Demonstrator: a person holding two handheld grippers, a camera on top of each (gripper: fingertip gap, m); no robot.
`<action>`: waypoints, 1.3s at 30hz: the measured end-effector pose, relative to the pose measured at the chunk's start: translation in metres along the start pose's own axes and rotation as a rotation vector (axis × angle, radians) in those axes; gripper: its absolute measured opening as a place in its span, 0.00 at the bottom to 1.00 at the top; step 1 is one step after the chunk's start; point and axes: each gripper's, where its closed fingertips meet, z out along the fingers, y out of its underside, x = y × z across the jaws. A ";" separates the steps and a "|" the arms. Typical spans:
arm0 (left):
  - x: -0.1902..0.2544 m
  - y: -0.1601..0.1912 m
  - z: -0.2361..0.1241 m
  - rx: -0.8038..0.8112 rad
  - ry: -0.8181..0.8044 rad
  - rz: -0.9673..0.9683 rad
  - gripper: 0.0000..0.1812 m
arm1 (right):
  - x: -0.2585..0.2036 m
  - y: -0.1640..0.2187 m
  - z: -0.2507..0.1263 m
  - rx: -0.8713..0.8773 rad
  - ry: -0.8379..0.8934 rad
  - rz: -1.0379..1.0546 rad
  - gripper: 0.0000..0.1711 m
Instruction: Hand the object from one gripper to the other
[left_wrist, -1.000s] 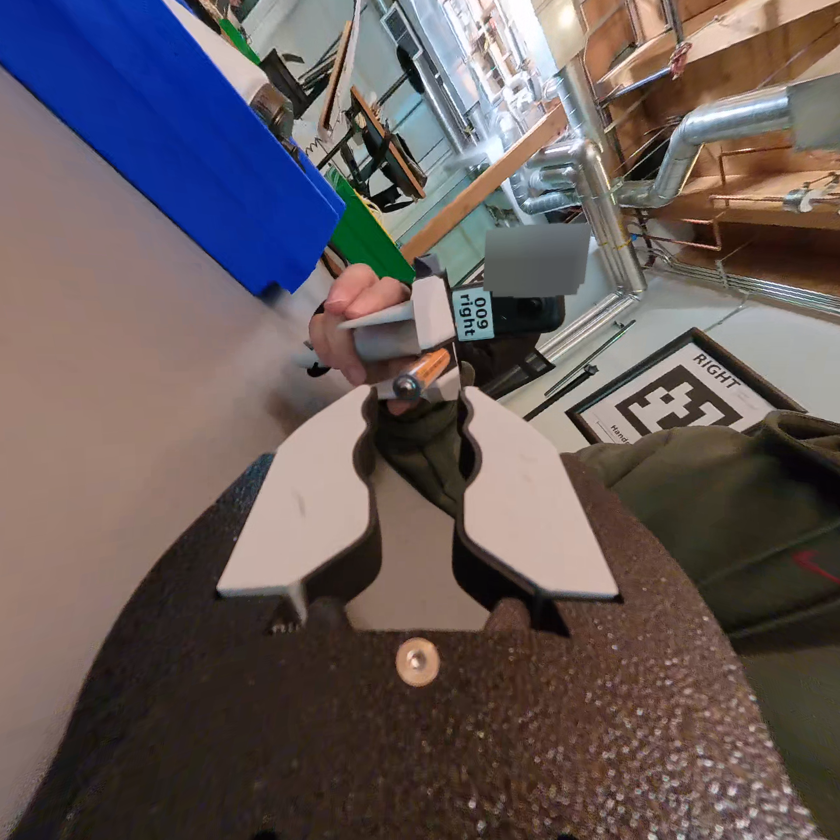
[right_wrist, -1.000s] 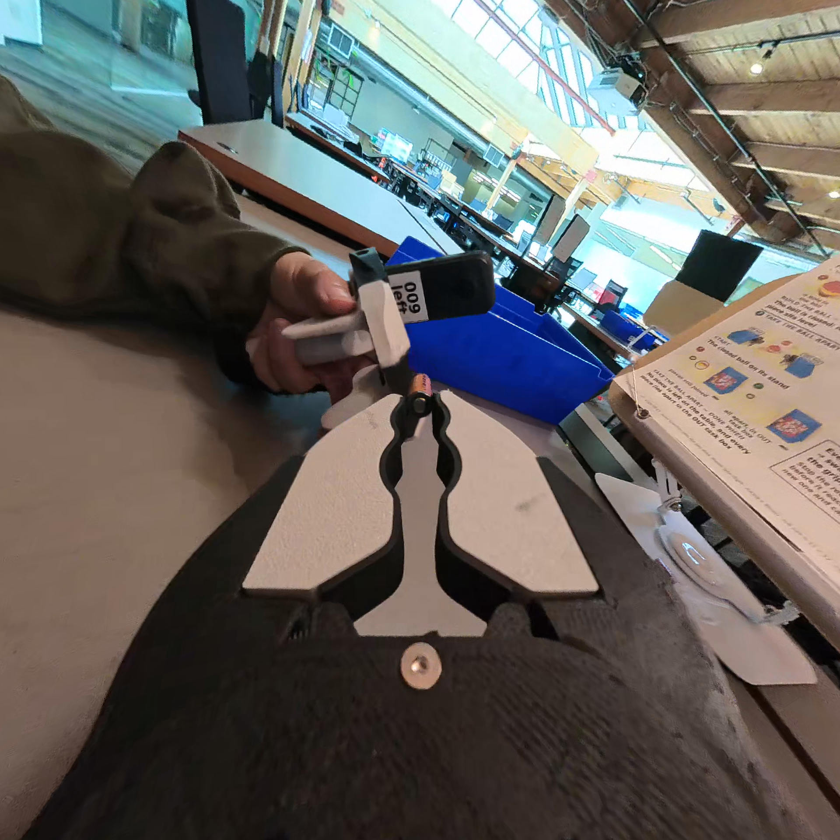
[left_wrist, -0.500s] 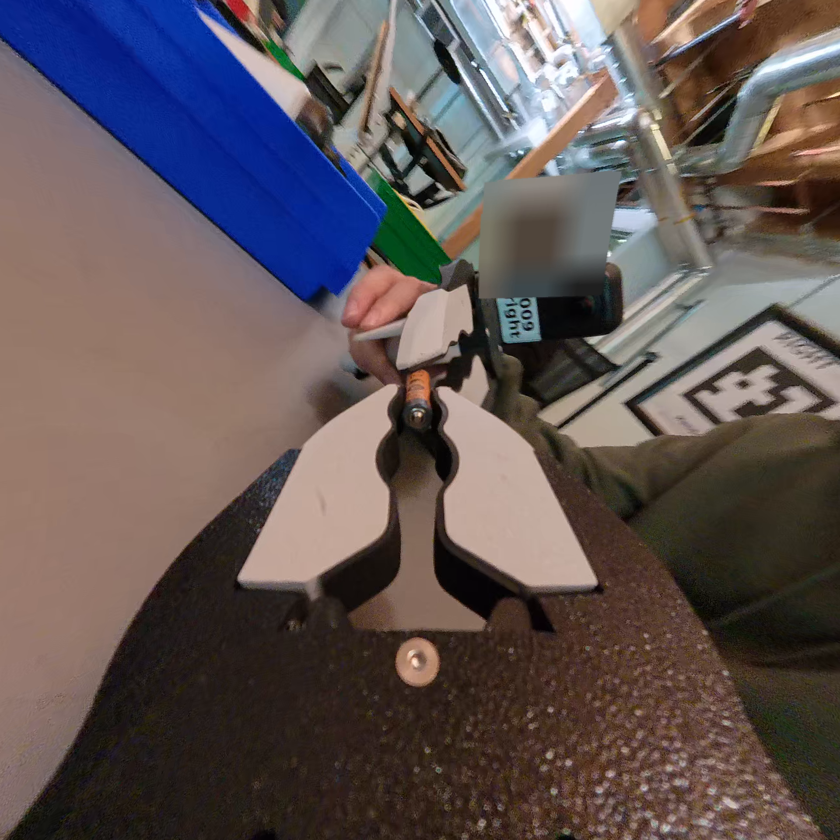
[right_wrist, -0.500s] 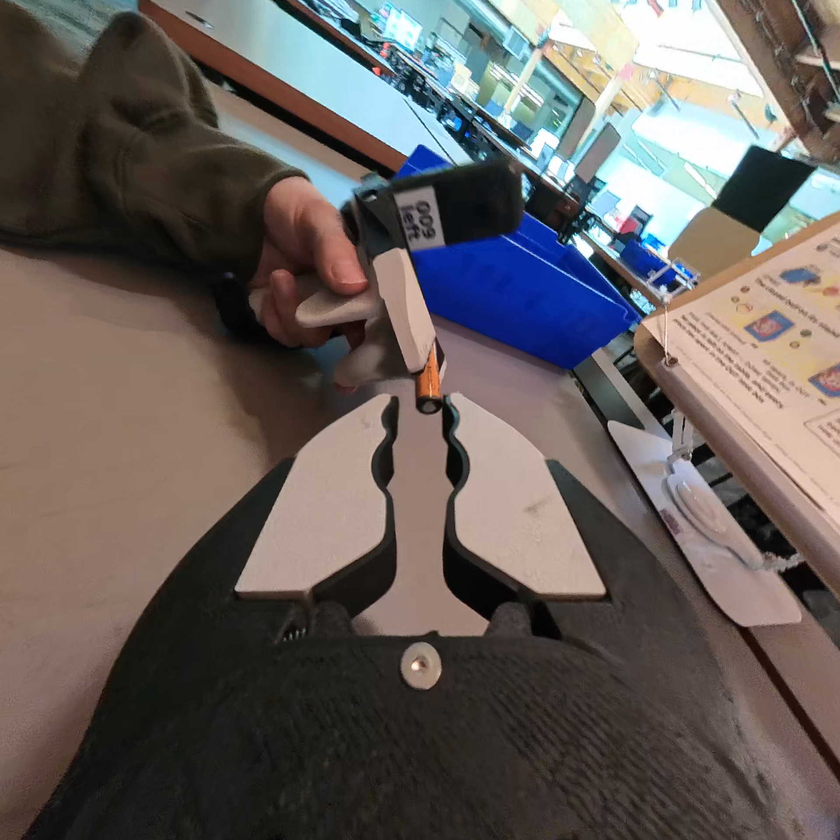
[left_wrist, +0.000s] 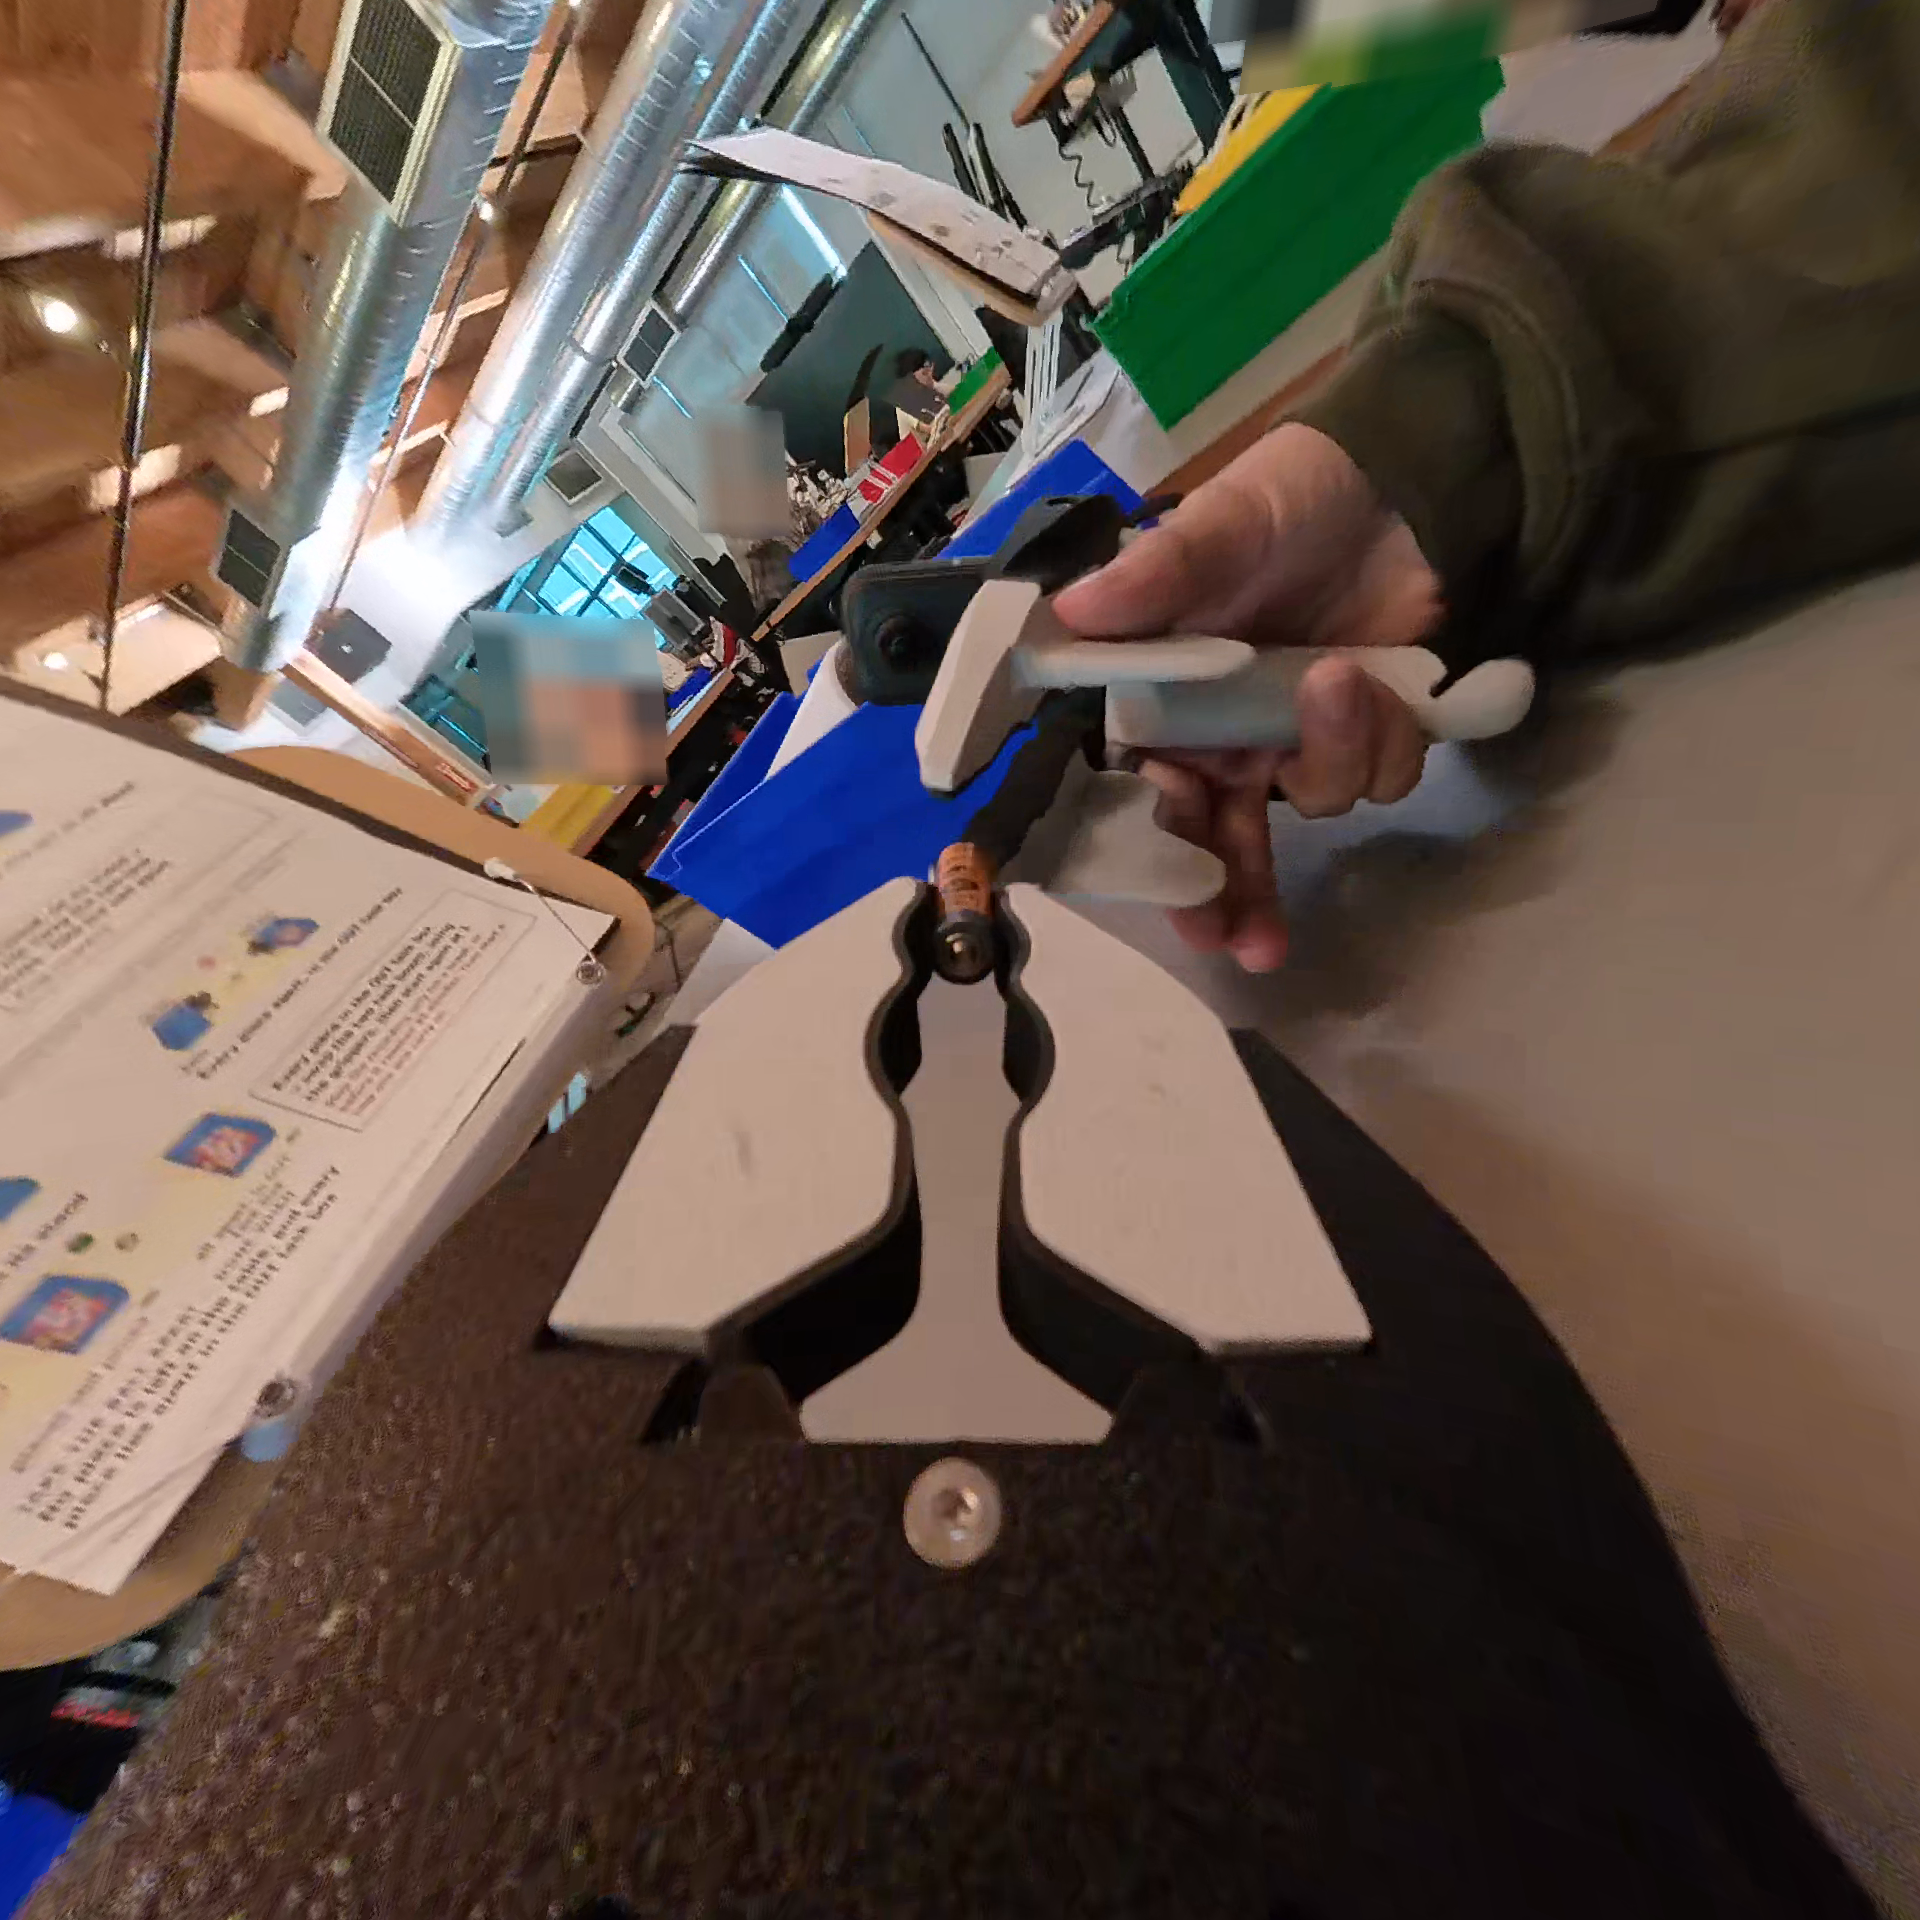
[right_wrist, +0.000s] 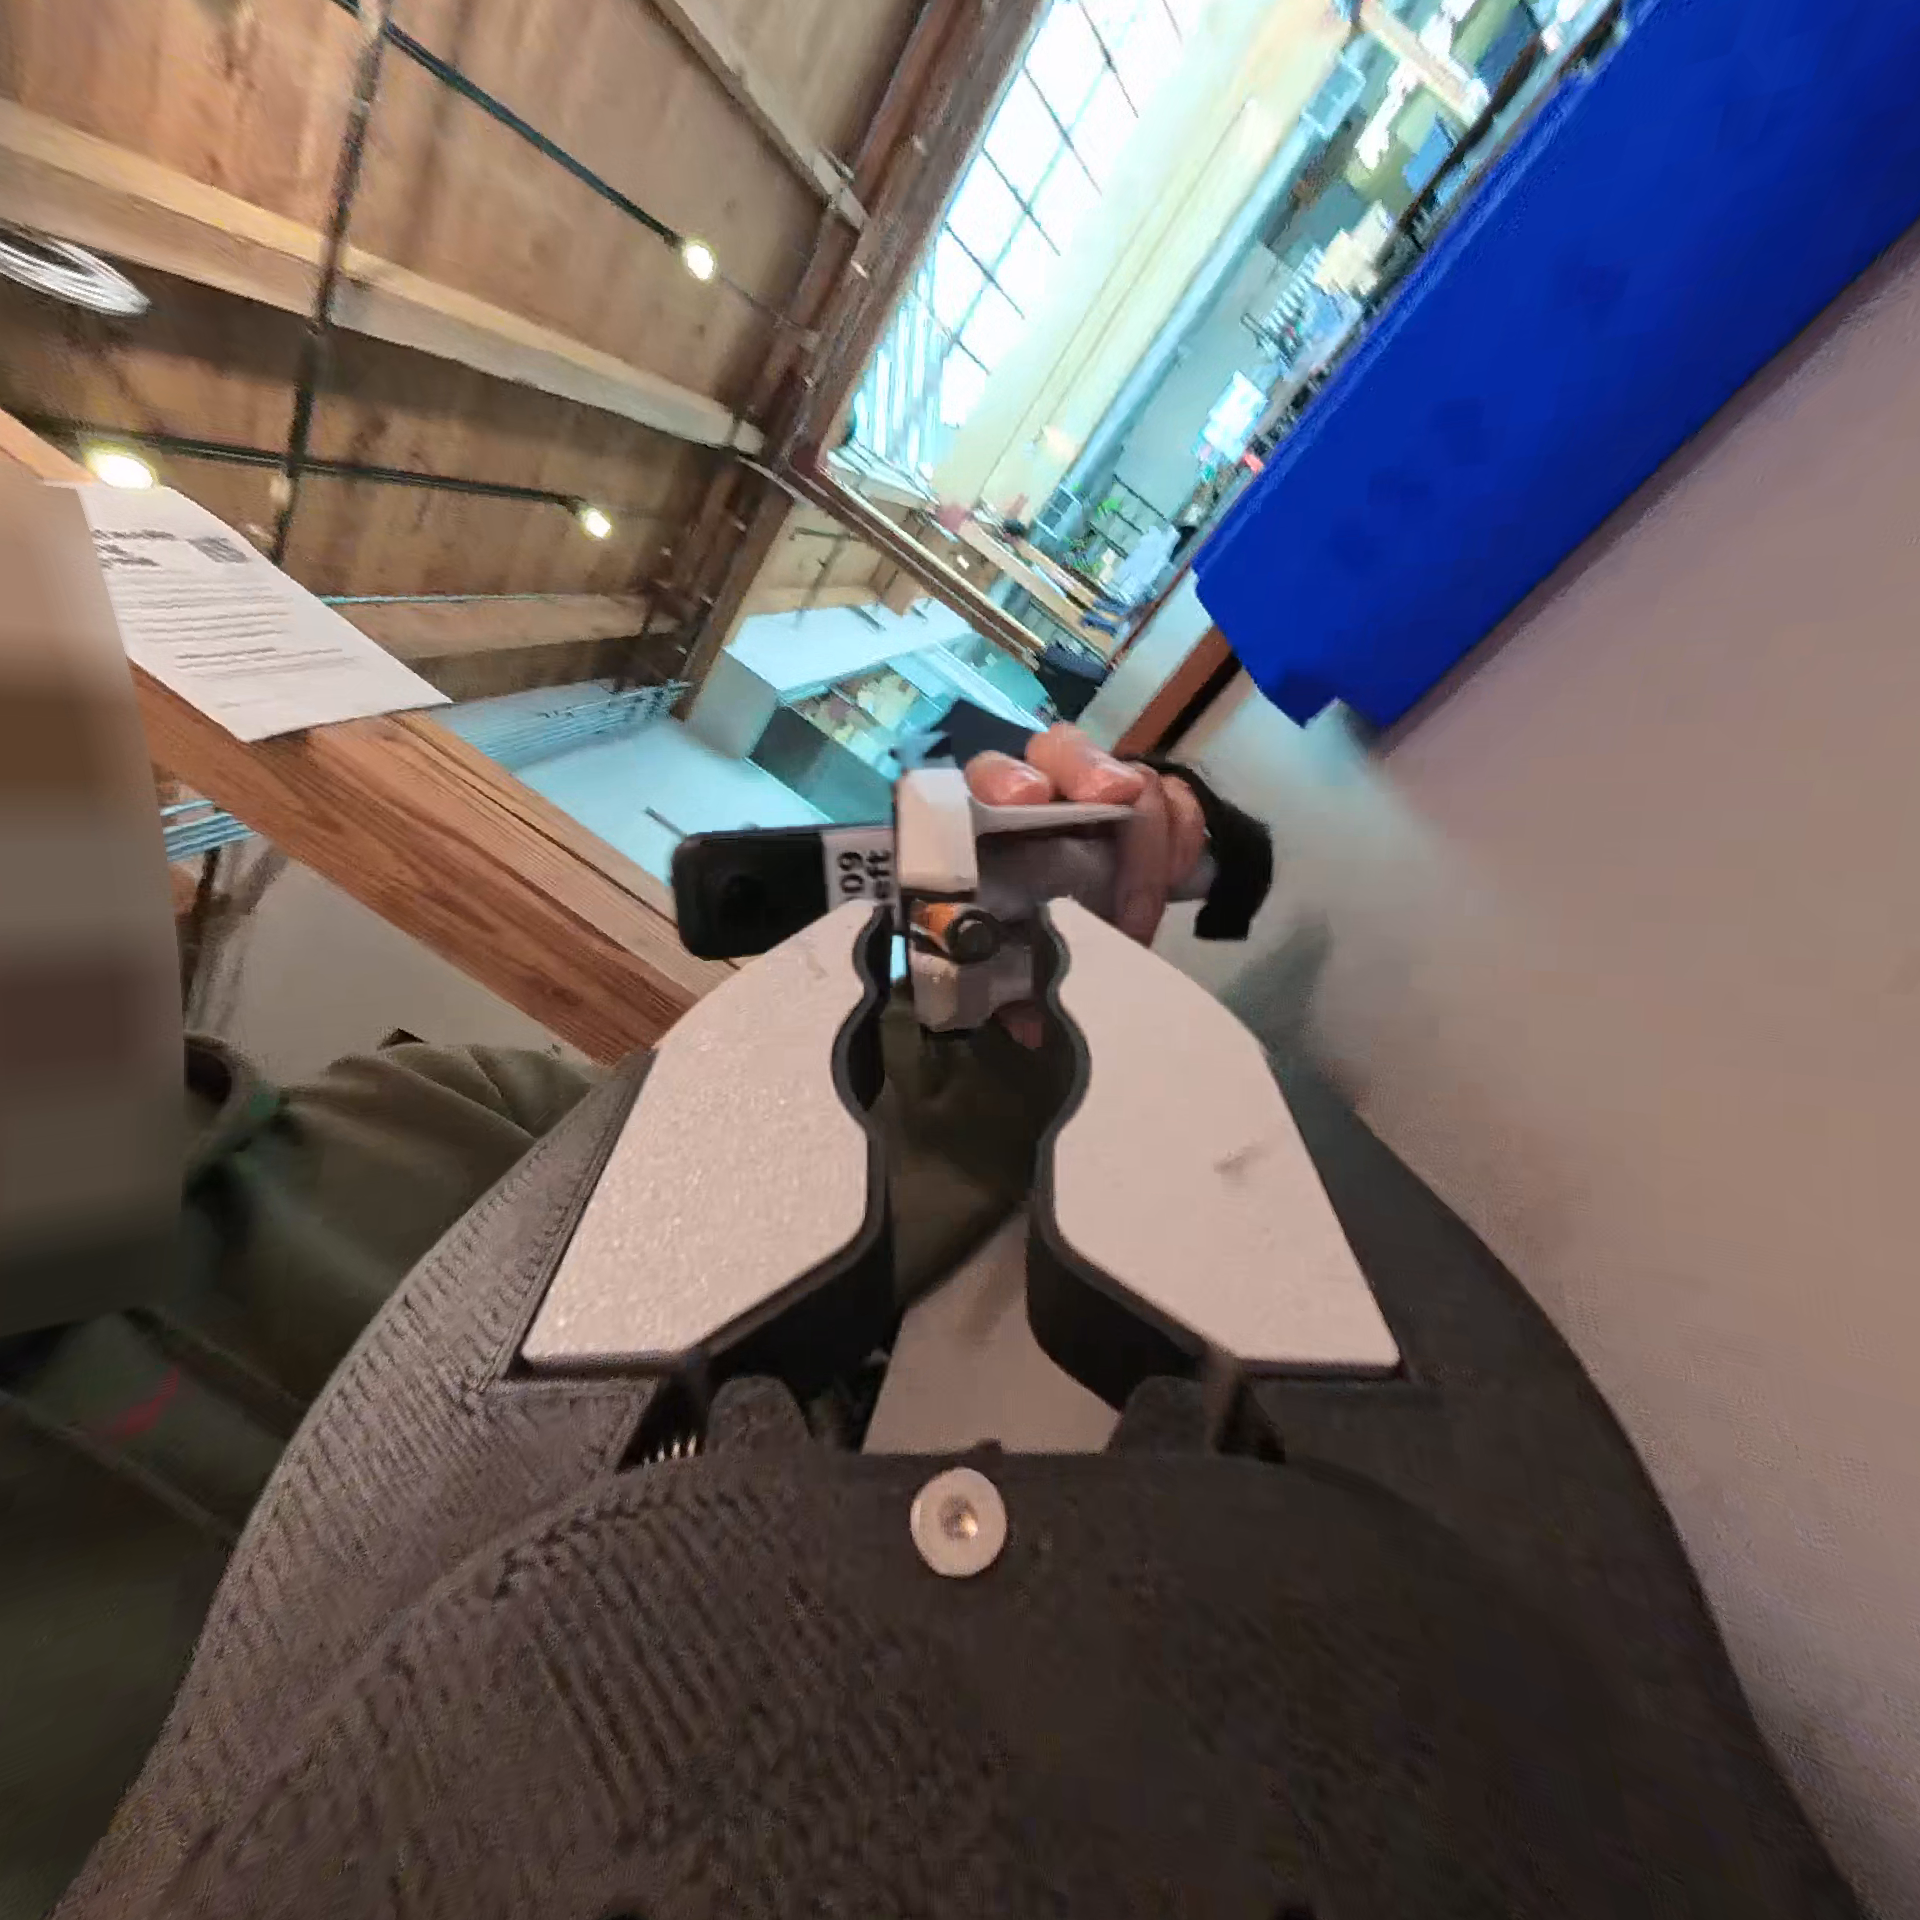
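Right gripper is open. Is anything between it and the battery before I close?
Nothing visible stands in the way. The battery is clamped in the left gripper and lies right at the open fingertips of the right gripper. Only the left gripper's own fingers sit beside it.

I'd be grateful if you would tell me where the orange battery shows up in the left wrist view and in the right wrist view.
Left wrist view: the battery sits upper centre, clamped between the left gripper fingertips, end-on to the camera.
Right wrist view: the battery is just above centre, held in the far gripper, beyond the open right gripper.
Shared landmark: the blue bin on the table.
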 end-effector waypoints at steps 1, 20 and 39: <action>0.002 0.000 0.001 -0.010 -0.003 0.033 0.06 | 0.003 0.006 0.001 -0.039 0.023 -0.001 0.16; -0.011 0.001 0.002 -0.004 -0.097 -0.134 0.14 | -0.008 0.002 0.006 -0.095 0.103 -0.528 0.06; -0.006 0.049 0.008 -0.204 0.017 -1.051 0.32 | 0.052 -0.009 0.006 -0.584 0.947 -1.888 0.06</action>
